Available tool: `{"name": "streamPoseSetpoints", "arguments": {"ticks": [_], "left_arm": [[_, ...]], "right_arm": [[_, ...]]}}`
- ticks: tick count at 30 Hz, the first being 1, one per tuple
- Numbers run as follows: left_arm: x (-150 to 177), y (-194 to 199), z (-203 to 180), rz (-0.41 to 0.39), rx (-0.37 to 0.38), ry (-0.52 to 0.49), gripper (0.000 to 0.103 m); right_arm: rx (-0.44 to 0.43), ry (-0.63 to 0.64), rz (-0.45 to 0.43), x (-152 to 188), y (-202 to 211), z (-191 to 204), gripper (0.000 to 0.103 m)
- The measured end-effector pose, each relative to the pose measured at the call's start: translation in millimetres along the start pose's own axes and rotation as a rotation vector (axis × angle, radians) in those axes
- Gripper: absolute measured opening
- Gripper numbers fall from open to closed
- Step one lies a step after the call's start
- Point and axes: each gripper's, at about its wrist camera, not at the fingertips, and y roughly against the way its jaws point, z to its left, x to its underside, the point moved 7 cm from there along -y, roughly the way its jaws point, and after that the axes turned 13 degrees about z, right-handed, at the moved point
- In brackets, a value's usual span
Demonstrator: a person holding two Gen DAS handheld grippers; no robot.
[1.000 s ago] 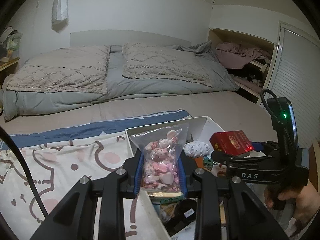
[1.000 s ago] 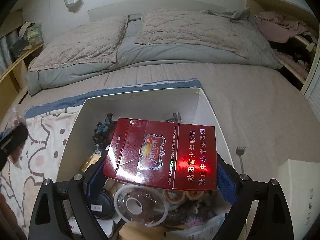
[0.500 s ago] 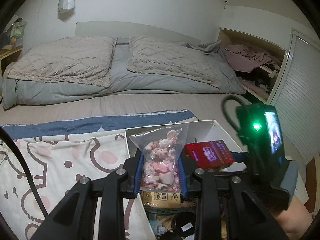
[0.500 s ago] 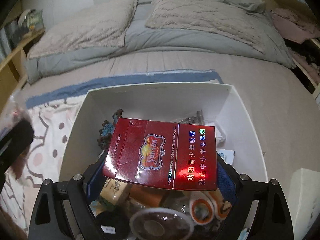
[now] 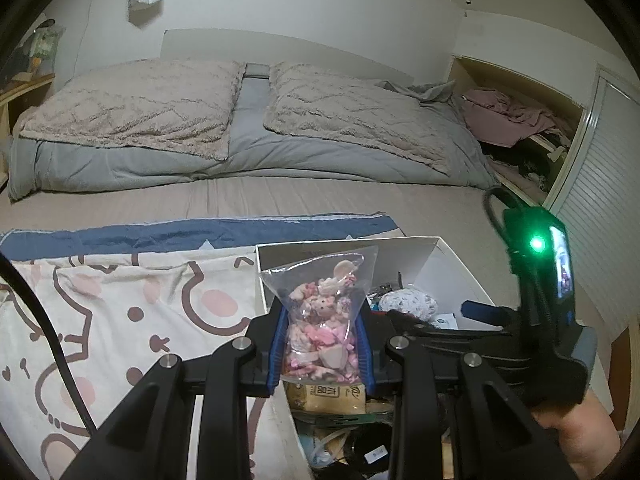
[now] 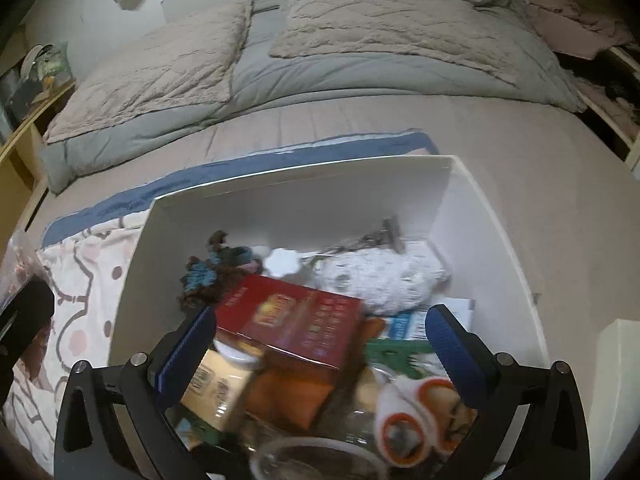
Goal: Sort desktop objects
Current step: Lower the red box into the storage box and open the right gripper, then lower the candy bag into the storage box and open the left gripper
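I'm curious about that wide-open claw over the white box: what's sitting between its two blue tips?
In the right wrist view, the red carton lies loose between the opening right claw, atop clutter in the white box; neither pad touches it.

1. The left wrist camera sat behind the left gripper (image 5: 322, 344), looking forward and moderately downward along its fingers, close above the near left corner of the white box (image 5: 400, 250), with the bed (image 5: 280, 196) stretching beyond.
2. The right wrist camera sat behind the right gripper (image 6: 320, 340), tilted more steeply down, very near and almost over the white box (image 6: 304, 196).
3. Both views shared the box, the patterned blanket (image 5: 120, 300) left of it, the pillows (image 6: 152, 76) and the headboard wall.
4. The right gripper's body (image 5: 532, 320) appeared in the left view's right side.
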Motion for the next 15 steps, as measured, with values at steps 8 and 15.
{"name": "streamPoseSetpoints", "arguments": {"ticks": [8, 15], "left_arm": [[8, -10, -17, 0.029, -0.004, -0.022, 0.030], [20, -30, -25, 0.094, -0.049, -0.023, 0.030]], "right_arm": [[0.001, -0.019, 0.003, 6, 6, -18, 0.103], [-0.002, -0.008, -0.014, 9, 12, -25, 0.103]]}}
